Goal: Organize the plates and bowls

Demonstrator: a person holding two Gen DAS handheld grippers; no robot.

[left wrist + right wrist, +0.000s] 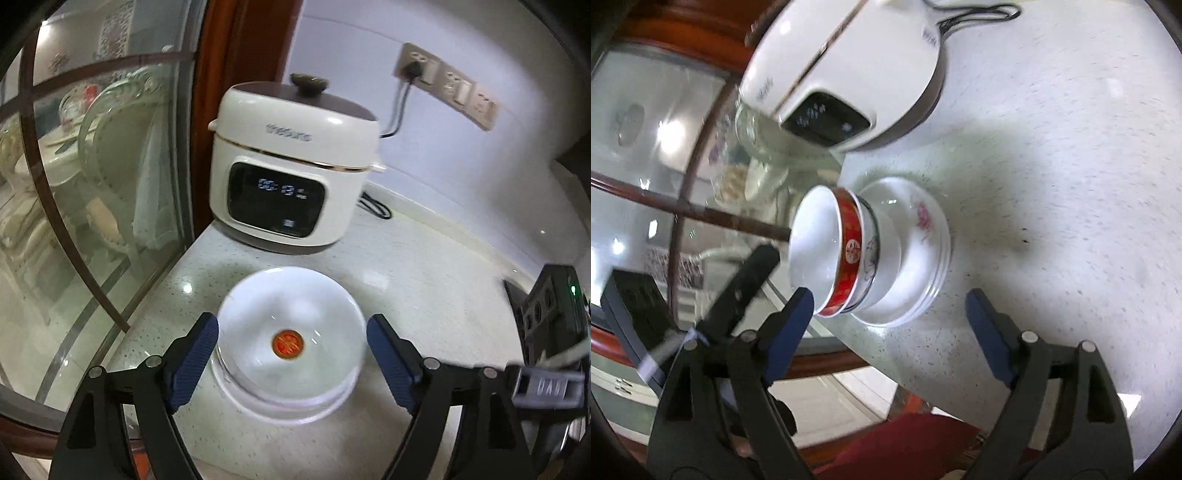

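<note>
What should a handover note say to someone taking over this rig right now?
Left gripper: open, nothing held; the stack sits between its fingers, untouched.
Right gripper: open, nothing held, beside the stack.
Things: bowls are nested, the red-banded bowl on top, standing on stacked plates on the speckled counter, in front of the cooker.
Done: the dishes in view are gathered into one stack.
Left: no loose plate or bowl shows in either view; check the rest of the counter before stopping.
</note>
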